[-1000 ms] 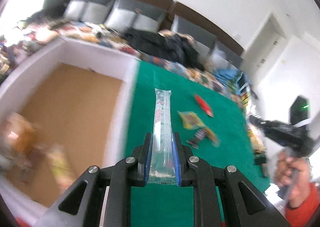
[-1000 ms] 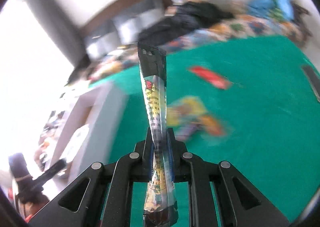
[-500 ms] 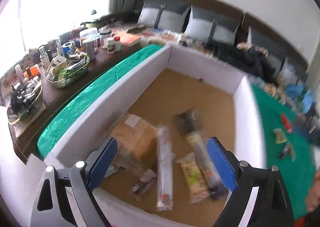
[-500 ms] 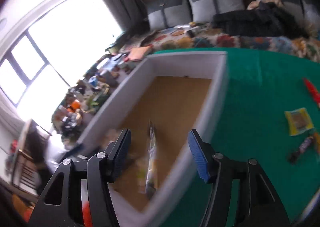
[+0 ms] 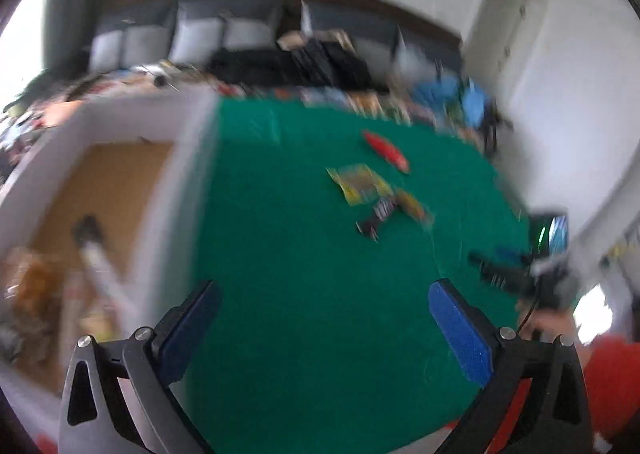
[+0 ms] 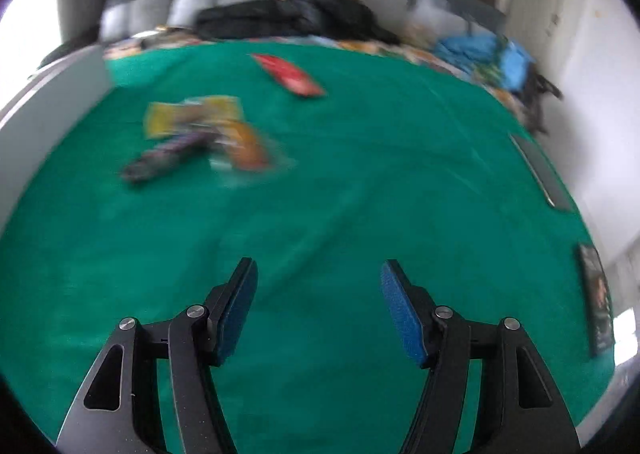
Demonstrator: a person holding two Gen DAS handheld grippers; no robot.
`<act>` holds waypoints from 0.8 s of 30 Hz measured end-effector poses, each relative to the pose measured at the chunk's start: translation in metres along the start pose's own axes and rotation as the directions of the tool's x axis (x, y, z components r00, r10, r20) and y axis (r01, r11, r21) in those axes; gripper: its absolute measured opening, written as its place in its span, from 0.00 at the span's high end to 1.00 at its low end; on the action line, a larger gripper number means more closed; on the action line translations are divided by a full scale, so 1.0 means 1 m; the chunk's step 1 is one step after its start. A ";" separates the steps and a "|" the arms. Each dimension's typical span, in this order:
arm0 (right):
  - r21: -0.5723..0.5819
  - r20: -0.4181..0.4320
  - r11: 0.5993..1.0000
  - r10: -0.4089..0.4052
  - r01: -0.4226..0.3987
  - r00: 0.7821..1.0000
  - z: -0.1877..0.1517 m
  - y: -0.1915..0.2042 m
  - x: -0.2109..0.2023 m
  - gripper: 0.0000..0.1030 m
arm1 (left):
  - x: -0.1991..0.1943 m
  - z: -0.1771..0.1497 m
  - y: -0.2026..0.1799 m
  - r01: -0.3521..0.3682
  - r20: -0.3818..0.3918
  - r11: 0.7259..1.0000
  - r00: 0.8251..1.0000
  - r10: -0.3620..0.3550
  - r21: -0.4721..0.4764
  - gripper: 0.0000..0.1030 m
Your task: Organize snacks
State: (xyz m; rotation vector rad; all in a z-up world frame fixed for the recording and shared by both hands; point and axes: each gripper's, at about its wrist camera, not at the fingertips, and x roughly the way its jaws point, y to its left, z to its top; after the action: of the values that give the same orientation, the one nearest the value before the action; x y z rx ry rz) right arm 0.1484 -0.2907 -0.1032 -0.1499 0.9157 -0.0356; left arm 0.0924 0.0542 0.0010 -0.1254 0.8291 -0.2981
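Observation:
My left gripper (image 5: 324, 294) is open and empty above the green cloth, beside the white box (image 5: 192, 158) with a brown floor on the left, where several blurred snack packets (image 5: 92, 254) lie. My right gripper (image 6: 318, 274) is open and empty over the green cloth. On the cloth lie a red packet (image 6: 288, 74) (image 5: 386, 150), a yellow packet (image 6: 188, 116) (image 5: 358, 184), a dark bar (image 6: 164, 158) (image 5: 376, 216) and an orange packet (image 6: 244, 148) (image 5: 412, 206). The right gripper (image 5: 520, 270) also shows blurred at the left wrist view's right edge.
The green cloth (image 6: 360, 194) covers the table. A sofa with grey cushions and dark clothes (image 6: 288, 14) stands behind. A dark flat item (image 6: 596, 294) and a grey strip (image 6: 538, 170) lie at the cloth's right edge. Blue bags (image 6: 480, 50) sit at the far right.
Both grippers let their long packets go into the box, opened, and have swung right, away from the box, to face the snacks on the green cloth.

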 end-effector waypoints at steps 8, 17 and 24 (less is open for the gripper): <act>0.075 -0.034 0.997 0.016 -0.013 0.999 0.006 -0.054 0.028 0.29 | 0.129 0.002 -0.003 -0.147 -0.128 0.989 0.981 0.146 0.002 0.01; 0.129 -0.014 0.991 0.042 -0.040 0.999 0.002 -0.054 0.033 0.18 | 0.170 -0.007 0.004 -0.237 -0.133 0.970 0.961 0.243 0.054 0.00; 0.134 -0.016 0.990 0.042 -0.039 0.999 0.003 -0.055 0.034 0.17 | 0.170 -0.006 0.005 -0.245 -0.114 0.968 0.962 0.249 0.050 0.00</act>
State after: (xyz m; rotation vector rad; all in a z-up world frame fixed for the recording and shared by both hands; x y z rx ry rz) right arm 0.1737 -0.3481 -0.1203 -0.0067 0.9320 -0.0605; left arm 0.1973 0.0067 -0.1248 0.0303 0.9476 -0.0846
